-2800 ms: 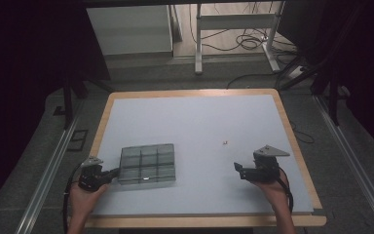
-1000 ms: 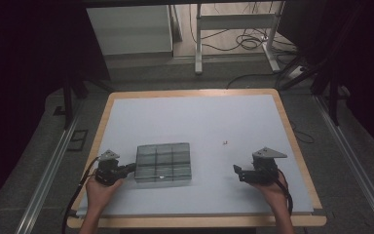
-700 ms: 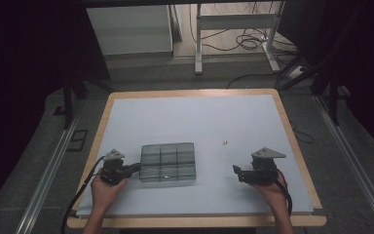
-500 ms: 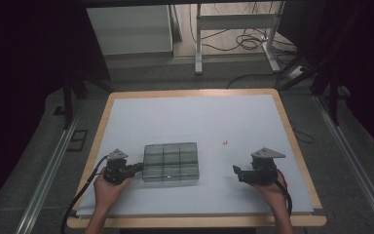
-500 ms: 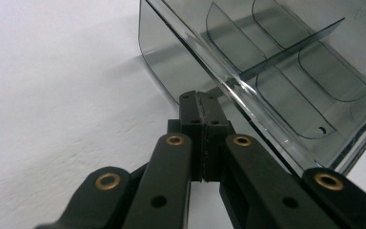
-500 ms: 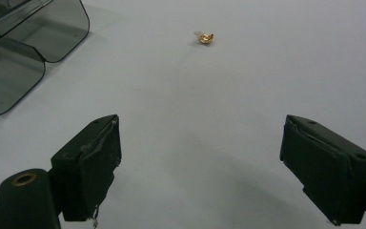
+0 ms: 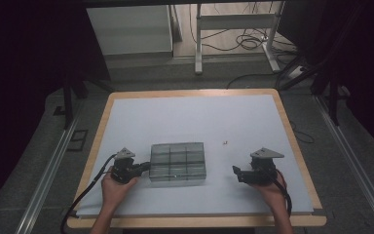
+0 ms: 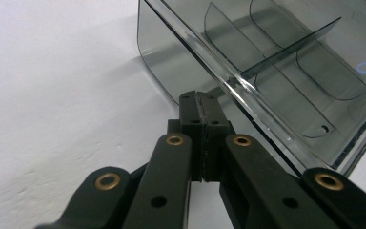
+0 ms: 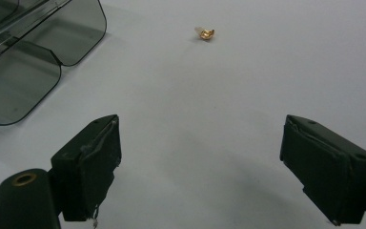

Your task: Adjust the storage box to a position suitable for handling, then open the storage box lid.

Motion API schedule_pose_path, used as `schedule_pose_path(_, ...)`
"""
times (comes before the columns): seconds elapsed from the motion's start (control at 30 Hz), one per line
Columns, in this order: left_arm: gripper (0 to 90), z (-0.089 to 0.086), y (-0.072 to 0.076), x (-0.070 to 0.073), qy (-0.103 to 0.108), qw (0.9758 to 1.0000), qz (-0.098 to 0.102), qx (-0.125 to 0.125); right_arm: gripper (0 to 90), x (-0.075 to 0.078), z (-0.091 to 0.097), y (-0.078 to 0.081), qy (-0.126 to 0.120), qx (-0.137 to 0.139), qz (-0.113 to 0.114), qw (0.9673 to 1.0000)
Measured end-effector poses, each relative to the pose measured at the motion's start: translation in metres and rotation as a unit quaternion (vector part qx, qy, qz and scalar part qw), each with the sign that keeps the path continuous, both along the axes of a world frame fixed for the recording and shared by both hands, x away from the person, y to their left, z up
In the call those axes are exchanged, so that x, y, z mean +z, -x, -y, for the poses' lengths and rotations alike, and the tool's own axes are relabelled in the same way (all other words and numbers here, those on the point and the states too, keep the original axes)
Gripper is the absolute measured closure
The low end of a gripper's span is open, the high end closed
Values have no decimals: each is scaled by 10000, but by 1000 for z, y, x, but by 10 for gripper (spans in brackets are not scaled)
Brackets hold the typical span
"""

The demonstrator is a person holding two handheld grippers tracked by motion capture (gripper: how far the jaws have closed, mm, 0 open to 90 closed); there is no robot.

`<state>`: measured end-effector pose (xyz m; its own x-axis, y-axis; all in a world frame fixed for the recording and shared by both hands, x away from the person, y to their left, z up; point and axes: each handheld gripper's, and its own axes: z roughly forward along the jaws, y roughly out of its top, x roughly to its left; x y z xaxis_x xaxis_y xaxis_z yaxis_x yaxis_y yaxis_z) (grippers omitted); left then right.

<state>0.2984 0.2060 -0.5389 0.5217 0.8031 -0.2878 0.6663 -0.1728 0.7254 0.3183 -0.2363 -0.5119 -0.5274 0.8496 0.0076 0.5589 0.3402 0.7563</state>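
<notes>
A smoky clear compartment box (image 7: 177, 163) lies on the white table top, towards the front. My left gripper (image 7: 145, 167) is at the box's left side, shut, with nothing between its jaws. In the left gripper view the closed tips (image 8: 198, 99) sit right against the box (image 8: 276, 71) at its outer wall, just below the rim. My right gripper (image 7: 236, 173) rests to the right of the box, apart from it, and is open. In the right gripper view its jaws (image 9: 200, 162) stand wide over bare table. A small gold piece (image 9: 205, 33) lies ahead of them, beside the box's corner (image 9: 24, 71).
The gold piece (image 7: 225, 143) lies between the box and the right gripper, slightly farther back. The white sheet (image 7: 190, 117) has a wooden border (image 7: 292, 141). Behind the table stand a white cabinet (image 7: 129, 29), a metal frame (image 7: 233, 22) and loose floor cables.
My left gripper has slid to the right along the table, and the box has moved right with it. The right gripper has stayed where it was, open.
</notes>
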Motion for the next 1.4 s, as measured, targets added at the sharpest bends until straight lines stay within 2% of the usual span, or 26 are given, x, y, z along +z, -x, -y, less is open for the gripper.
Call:
schedule_pose_path(0.17, 900, 3, -1, -1, 22, 10000, 55, 34, 131, -1, 0, 0, 17, 8, -11, 10000)
schedule_pose_path(0.27, 900, 6, -2, -2, -64, 9999, 110, 57, 131, -1, 0, 0, 18, 8, -16, 10000)
schedule_pose_path(0.47, 900, 11, -2, -2, -92, 9998, 162, 24, 131, -1, 0, 0, 25, 11, -30, 10000)
schedule_pose_path(0.73, 900, 13, -3, -3, -65, 9998, 208, 28, 131, -3, -2, -1, 44, 36, -56, 10000)
schedule_pose_path(0.93, 900, 6, 1, 3, -63, 9991, 408, -70, 131, -3, -1, -1, 29, 21, -51, 10000)
schedule_pose_path(1.1, 900, -6, 9, 10, -10, 9989, 469, 26, 131, -1, 2, 0, -4, -6, -22, 10000)
schedule_pose_path(1.17, 900, -11, 11, 13, -62, 9987, 506, -5, 132, -1, 2, 0, 1, -15, -22, 10000)
schedule_pose_path(1.23, 900, -15, 14, 16, 7, 9987, 501, -5, 131, -1, 3, 0, 18, -24, -16, 10000)
schedule_pose_path(1.4, 900, -19, 21, 20, 0, 9984, 553, -91, 132, 1, 3, 1, -16, -45, 14, 10000)
